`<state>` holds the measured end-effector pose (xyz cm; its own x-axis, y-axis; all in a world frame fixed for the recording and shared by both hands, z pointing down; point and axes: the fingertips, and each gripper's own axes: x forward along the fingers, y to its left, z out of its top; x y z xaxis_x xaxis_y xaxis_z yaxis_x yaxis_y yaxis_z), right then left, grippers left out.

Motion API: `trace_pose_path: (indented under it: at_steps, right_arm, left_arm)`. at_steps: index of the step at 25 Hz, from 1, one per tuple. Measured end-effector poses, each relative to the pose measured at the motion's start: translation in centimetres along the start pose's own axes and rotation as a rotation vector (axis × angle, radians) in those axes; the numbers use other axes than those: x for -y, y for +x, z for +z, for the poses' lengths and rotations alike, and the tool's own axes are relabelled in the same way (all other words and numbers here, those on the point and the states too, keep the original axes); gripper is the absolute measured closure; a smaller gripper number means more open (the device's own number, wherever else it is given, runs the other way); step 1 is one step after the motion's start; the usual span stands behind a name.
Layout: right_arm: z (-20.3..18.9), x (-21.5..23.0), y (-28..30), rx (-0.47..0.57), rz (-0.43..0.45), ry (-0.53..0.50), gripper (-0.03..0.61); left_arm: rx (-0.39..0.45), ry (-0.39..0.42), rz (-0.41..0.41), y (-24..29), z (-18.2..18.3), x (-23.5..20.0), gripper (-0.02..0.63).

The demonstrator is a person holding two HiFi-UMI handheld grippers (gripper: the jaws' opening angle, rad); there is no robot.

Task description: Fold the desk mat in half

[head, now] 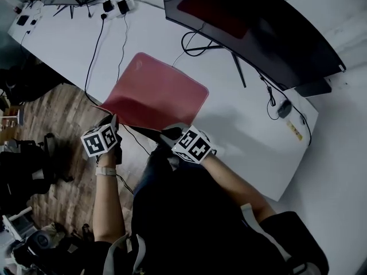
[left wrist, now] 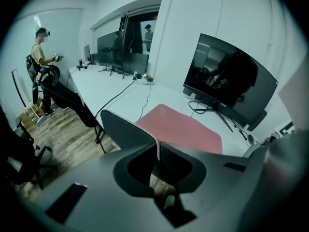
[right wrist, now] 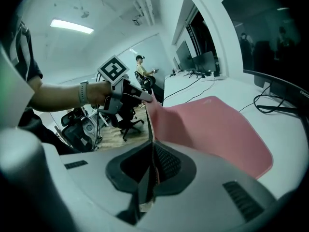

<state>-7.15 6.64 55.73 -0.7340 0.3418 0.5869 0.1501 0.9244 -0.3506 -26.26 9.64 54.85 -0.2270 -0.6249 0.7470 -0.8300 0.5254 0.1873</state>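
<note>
Broadly, a long white desk (head: pixel 69 44) fills the head view, running from upper left to lower right over a wooden floor (head: pixel 63 119), with a wide curved monitor (head: pixel 258 27) standing dark on a spindly stand along its far side. Before the monitor lies the red desk mat (head: pixel 157 96): its far part rests flat on the desk, while its near edge is raised off the desk's front edge, showing a dark underside and a stitched border in the left gripper view. That raised edge runs taut between the two grippers. The left gripper (head: pixel 113 122) has its jaws pinched on the mat's near left corner, and the right gripper (head: pixel 167 134) has its jaws pressed tight on the near right corner, the red sheet curving away from them towards the desk. A thin black cable (head: pixel 97 44) trails across the desk beside the mat's left edge, reaching a small power strip (head: pixel 117 6) at the far end.
</note>
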Motion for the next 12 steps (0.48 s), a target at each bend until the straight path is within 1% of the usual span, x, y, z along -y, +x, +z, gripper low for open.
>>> trace_pose_path:
  at_steps: [4,12]
  right_arm:
    - [0.3,2.2,-0.3,-0.006,-0.054,0.035,0.551]
    - [1.0,7.4,-1.5,-0.026,-0.169,0.12,0.552]
  left_arm:
    - [-0.017,0.023,-0.062,2.6,1.7,1.2,0.575]
    - [-0.109,0.084,-0.202,8.2,4.2,4.0,0.575]
